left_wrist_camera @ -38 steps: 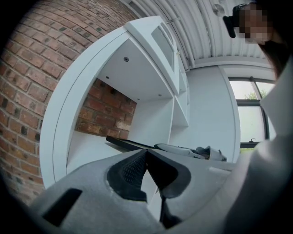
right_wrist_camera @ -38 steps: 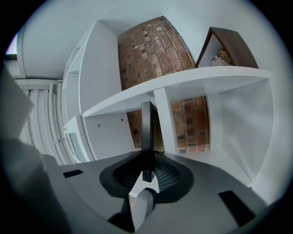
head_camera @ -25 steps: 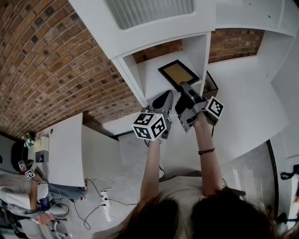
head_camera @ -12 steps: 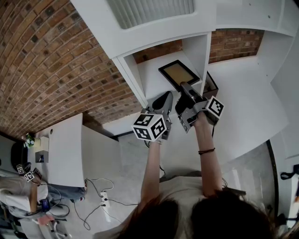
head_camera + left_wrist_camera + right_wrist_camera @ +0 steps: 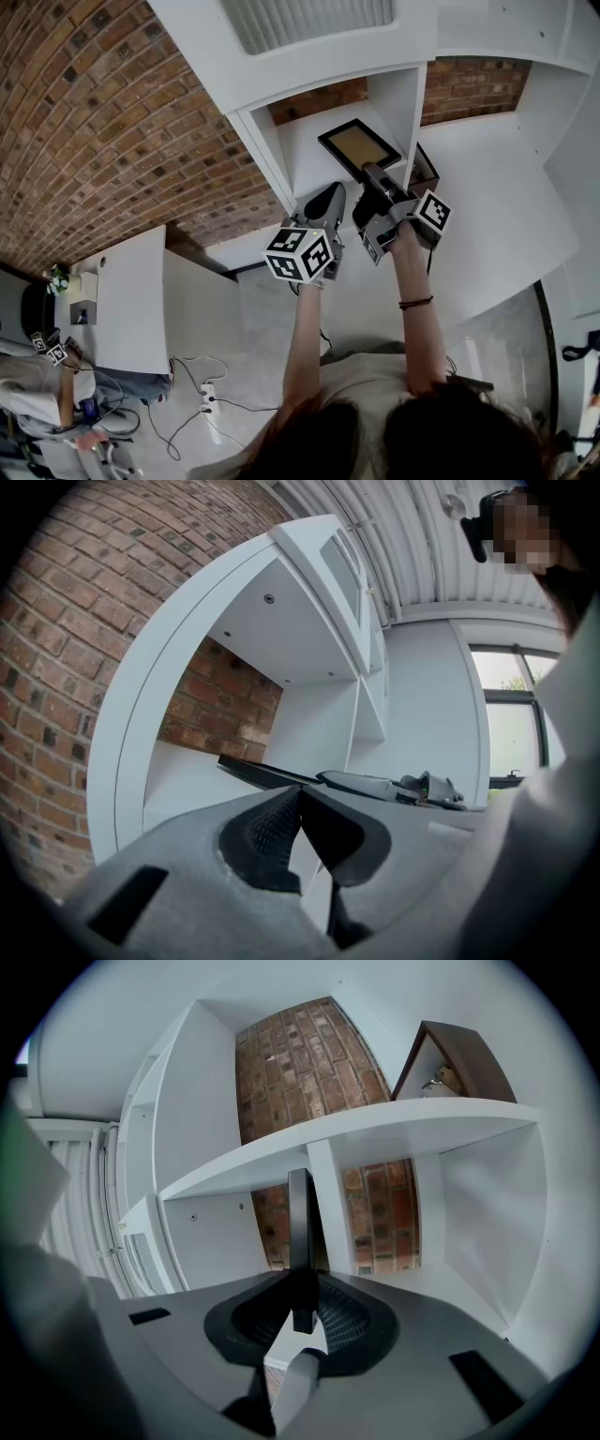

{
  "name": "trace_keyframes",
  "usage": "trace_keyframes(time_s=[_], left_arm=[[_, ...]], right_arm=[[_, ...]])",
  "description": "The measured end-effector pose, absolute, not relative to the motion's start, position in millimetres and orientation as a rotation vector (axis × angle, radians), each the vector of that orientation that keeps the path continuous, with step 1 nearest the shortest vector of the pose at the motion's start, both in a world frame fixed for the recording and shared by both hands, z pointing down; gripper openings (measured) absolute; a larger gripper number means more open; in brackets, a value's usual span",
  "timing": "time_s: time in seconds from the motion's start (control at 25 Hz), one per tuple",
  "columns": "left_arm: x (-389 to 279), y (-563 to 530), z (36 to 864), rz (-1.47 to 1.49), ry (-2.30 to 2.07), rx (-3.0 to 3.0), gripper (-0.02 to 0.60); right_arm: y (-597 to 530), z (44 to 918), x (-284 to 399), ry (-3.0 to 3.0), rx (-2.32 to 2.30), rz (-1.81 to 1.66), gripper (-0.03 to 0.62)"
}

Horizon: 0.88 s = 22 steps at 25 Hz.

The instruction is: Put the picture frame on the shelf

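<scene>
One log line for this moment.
right tool: shut on picture frame | left tool: shut, empty | picture frame: in shelf opening

Two grippers — left gripper (image 5: 330, 193), right gripper (image 5: 371, 172); one picture frame (image 5: 359, 146) — one shelf unit (image 5: 400, 101).

Brick wall (image 5: 84, 122) behind; white desk (image 5: 131, 300) lower left, floor cables (image 5: 208, 392) nr it.

Grey left hand-held gripper (image 5: 332, 188), right hand-held gripper (image 5: 369, 172); 2 marker cubes (image 5: 300, 253); dark wristband (image 5: 413, 303).
</scene>
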<state>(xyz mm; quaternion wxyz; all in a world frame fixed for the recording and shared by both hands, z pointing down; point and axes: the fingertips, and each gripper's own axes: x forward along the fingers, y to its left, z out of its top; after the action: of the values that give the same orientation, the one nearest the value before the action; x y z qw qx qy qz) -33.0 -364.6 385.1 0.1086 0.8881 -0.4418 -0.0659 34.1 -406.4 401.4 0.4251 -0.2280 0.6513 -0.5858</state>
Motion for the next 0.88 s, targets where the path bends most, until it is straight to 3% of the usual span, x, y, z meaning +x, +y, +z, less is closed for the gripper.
trace_keyframes(time_s=[0.88], left_arm=[[-36.5, -361.4, 384.6, -0.199, -1.302, 2.609, 0.011]], right_arm=[[-402.2, 404.5, 30.3, 1.594, -0.592, -1.523, 0.107]])
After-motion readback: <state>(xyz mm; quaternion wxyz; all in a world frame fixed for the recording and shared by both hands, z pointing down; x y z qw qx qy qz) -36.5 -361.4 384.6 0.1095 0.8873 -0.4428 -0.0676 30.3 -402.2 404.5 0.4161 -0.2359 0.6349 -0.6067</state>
